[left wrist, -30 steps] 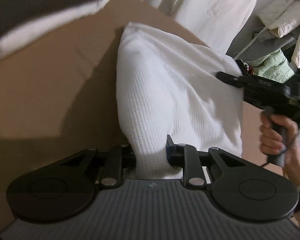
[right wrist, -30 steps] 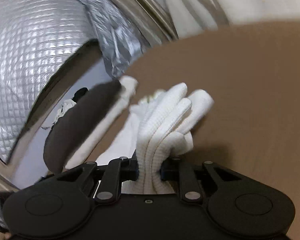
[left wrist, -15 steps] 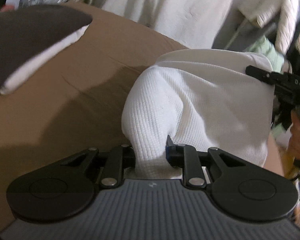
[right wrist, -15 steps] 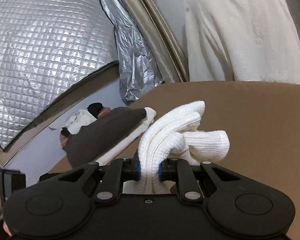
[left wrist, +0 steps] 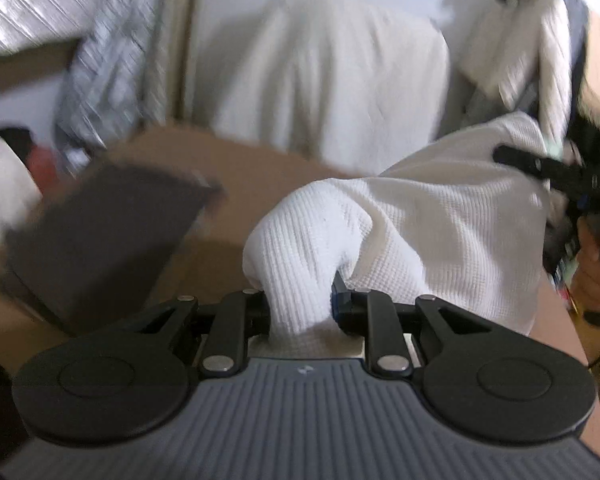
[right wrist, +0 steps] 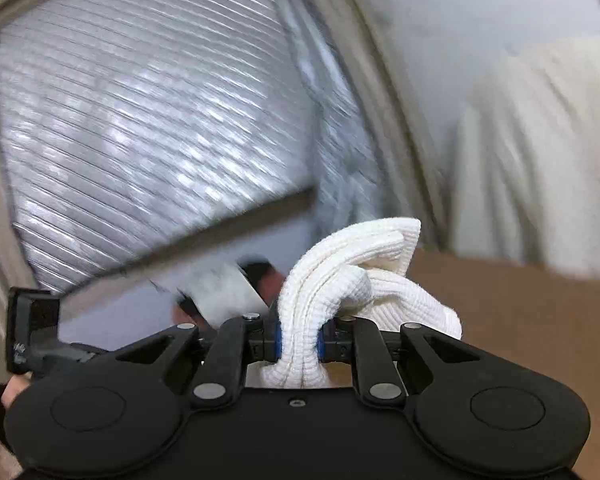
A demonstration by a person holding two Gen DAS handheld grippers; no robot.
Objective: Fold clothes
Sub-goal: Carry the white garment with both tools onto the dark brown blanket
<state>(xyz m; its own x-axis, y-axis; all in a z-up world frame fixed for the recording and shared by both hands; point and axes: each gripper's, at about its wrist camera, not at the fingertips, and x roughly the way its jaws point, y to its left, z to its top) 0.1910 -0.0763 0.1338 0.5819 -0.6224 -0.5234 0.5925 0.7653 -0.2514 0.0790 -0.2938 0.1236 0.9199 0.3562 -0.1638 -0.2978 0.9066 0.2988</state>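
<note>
Left tongs [left wrist: 300, 306] pinch a bunched corner of a white waffle-knit garment [left wrist: 428, 216], which stretches away to the right, raised above the brown worktop [left wrist: 244, 168], toward the right tongs, whose black frame [left wrist: 556, 172] juts in at the far edge with a hand [left wrist: 596, 264] on the grip beneath. In the right wrist view, the right tongs [right wrist: 298, 342] clamp several gathered layers of the same garment [right wrist: 352, 272], its folds spilling forward over the worktop [right wrist: 532, 320]. Farther off on the worktop's left side lies a folded dark garment [left wrist: 100, 236], blurred. Beyond the worktop, a pale cream coat [left wrist: 332, 80] hangs against the wall, and a quilted silver panel [right wrist: 148, 120] fills the background to the left.
</note>
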